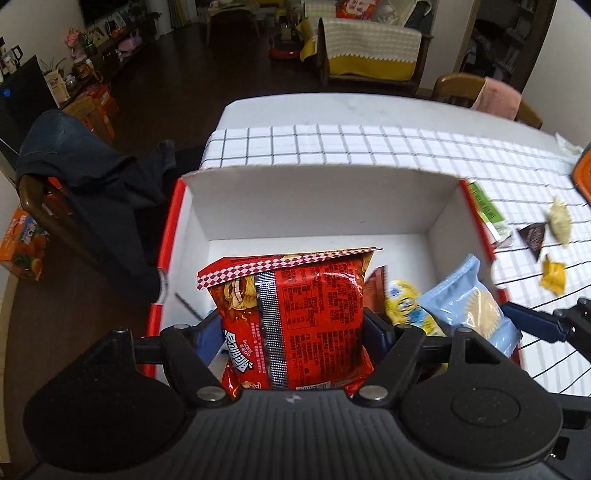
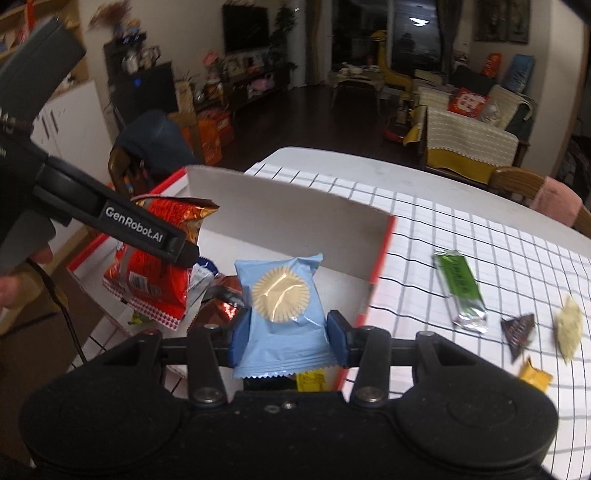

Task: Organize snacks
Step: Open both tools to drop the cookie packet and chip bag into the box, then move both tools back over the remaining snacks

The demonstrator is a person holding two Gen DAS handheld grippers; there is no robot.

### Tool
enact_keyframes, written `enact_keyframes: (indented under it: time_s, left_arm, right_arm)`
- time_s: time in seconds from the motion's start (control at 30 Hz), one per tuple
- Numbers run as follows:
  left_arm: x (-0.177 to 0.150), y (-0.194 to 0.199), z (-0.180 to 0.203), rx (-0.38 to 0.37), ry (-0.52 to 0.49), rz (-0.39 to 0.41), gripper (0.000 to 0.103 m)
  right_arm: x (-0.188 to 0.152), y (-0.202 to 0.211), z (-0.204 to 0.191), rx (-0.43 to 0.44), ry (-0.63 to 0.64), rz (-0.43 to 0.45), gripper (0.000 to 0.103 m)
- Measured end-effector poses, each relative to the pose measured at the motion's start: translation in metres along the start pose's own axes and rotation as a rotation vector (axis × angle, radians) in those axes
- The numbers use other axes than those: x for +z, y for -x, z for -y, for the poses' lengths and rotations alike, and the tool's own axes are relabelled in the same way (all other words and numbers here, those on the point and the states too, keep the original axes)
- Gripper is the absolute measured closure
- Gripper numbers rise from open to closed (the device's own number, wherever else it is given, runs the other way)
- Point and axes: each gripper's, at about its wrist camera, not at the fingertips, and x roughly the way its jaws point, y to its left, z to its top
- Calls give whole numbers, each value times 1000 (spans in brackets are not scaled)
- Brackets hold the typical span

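Dim living rm: dark wood floor (image 1: 177, 55); sofa (image 1: 369, 48) w/ cream throw; wall TV (image 2: 245, 27).

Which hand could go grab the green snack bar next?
Probably the right. Its tool holds the blue cake packet by the box wall nearest the green bar. The left tool holds the red noodle bag farther away.

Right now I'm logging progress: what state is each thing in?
Left gripper: shut on red noodle packet.
Right gripper: shut on blue cake packet.
Box: open, snacks inside.
Green bar: loose on checked cloth.
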Motion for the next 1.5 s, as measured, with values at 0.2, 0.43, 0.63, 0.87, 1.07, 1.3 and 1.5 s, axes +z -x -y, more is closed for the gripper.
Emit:
enact_keyframes:
  time_s: [0.2,0.43,0.63,0.87,1.07,1.3,1.5]
  left_arm:
    - [-2,-16,-3,31,-49,-30,28]
    - [-5,-32,1,50,-85,-57,28]
    - [-8,-46,7,65,-115,-86,28]
    - [-12,-56,9,65,-112,-113,27]
    - [-16,-51,7,58,-89,-104,28]
    - [-16,-26,12,40,-83,-39,28]
    - [-18,1,29,2,-90,23,27]
  right_arm:
    - [6,-28,-17,-23,71,-42,60]
    - [3,-51,-25,-32,106,-100,59]
    - [-1,-54,-26,-27,106,-119,59]
    - [-2,-52,-23,-23,92,-125,57]
    - [-1,-46,-21,-6,70,-109,52]
    - [-1,-25,-13,28,25,-73,49]
    - [0,3,2,48,-38,-21,41]
